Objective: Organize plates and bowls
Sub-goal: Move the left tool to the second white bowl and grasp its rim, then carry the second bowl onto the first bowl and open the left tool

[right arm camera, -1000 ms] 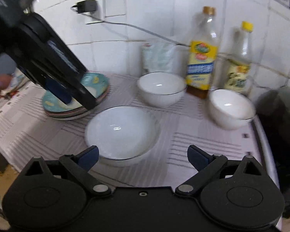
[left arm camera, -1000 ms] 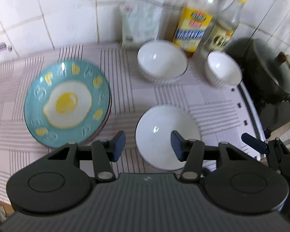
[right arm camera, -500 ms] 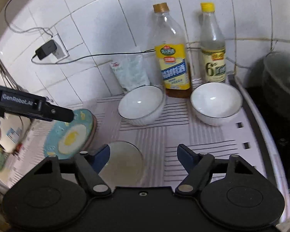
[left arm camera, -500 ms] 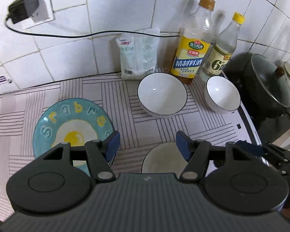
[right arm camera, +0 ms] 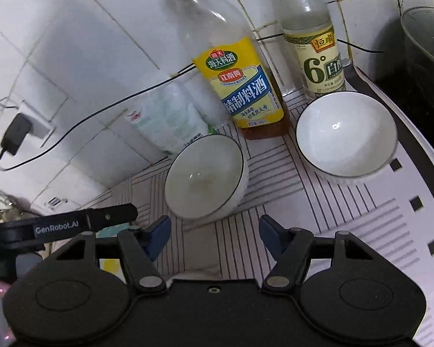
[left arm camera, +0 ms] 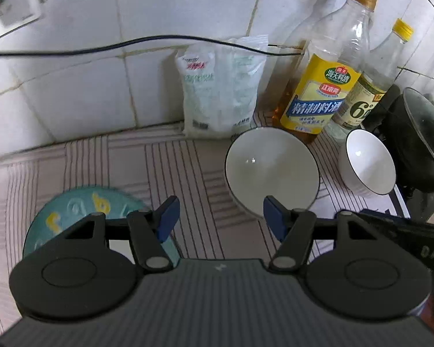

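Observation:
A large white bowl (left arm camera: 270, 167) stands on the striped mat just ahead of my left gripper (left arm camera: 220, 218), which is open and empty. A smaller white bowl (left arm camera: 367, 166) stands to its right. A teal plate with a fried-egg print (left arm camera: 81, 205) lies at the lower left, partly hidden by the gripper body. In the right wrist view my right gripper (right arm camera: 214, 235) is open and empty, close to the large bowl (right arm camera: 205, 175); the smaller bowl (right arm camera: 345, 134) is to the right. A white rim edge (right arm camera: 188, 276) shows just under the gripper body.
Two bottles (left arm camera: 318, 92) (left arm camera: 367, 92) and a white bag (left arm camera: 220, 89) stand against the tiled wall behind the bowls. A black lidded pot (left arm camera: 422, 138) sits at the right. A cable (left arm camera: 130, 44) runs along the wall. The mat's right edge (right arm camera: 419, 150) borders the stove.
Both grippers have moved forward toward the wall and bowls. The near white plate has slipped out of sight beneath them; the teal plate is now mostly hidden.

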The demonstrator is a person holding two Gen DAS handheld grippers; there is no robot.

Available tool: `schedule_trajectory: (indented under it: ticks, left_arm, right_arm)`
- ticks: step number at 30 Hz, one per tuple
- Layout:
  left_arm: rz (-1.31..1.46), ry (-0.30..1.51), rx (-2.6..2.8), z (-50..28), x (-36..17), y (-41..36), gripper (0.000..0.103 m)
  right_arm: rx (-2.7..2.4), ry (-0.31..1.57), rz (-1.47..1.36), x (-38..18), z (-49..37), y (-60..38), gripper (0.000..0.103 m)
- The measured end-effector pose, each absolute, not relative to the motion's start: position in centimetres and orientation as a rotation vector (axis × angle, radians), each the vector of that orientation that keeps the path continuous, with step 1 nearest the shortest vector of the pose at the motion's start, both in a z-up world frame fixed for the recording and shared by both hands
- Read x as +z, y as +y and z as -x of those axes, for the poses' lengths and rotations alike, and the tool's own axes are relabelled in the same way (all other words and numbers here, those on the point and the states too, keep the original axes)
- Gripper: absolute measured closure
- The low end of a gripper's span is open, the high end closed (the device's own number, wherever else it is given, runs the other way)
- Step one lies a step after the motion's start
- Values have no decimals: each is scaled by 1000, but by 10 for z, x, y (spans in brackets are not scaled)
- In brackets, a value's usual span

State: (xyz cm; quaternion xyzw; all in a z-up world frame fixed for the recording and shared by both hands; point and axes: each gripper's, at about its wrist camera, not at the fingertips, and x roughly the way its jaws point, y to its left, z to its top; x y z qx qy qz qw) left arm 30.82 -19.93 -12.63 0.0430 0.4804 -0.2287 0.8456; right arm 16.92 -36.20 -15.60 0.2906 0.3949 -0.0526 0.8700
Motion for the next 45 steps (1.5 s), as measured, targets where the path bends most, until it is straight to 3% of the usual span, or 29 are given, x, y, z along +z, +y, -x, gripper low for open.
schedule_trajectory:
  ticks: [5, 13, 15, 17, 23, 34, 45]
  left_arm:
    - [-150, 1020, -521, -330, -144, -215, 42]
    - [-178, 1058, -563, -351, -171, -232, 45]
    - [-171, 1077, -579, -354, -175, -235, 53]
    - [-157, 1088, -574, -356, -179, -235, 73]
    - [-122, 1129, -573, -355, -185, -232, 90]
    - [-130, 1154, -572, -346, -170, -228, 92]
    - [-206, 1109, -615, -303, -120, -211, 91]
  right_arm:
    - [-145, 805, -674, -174, -193, -366, 54]
    - [-269, 847, -771, -205, -222, -367, 59]
    - [-290, 857, -770, -209, -226, -368, 61]
    - [-307, 865, -757, -213, -228, -368, 82]
    - [-346, 845, -745, -213, -221, -368, 91]
    - [-337, 886, -745, -207, -225, -371, 92]
    - [-274, 840, -731, -157, -186, -348, 90]
